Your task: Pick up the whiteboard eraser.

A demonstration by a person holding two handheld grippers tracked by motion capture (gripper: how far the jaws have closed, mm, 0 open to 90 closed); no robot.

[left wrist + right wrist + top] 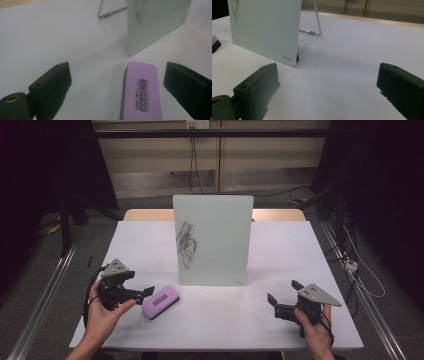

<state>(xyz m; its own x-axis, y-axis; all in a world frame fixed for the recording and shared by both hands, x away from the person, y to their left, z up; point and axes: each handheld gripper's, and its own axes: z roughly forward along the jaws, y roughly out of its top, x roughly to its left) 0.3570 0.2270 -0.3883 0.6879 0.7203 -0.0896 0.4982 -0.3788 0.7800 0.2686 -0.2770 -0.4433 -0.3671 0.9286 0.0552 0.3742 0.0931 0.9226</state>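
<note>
Both wide open: left gripper (141, 292) around the purple eraser (160, 302), right gripper (283, 298) holding nothing. Scribble on whiteboard (212, 240) too messy to read.

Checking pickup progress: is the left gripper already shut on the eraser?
No, the left gripper is open, with the eraser lying between its jaws, untouched.

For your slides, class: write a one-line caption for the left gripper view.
Open left gripper poised around a purple eraser lying near the standing whiteboard.
</note>
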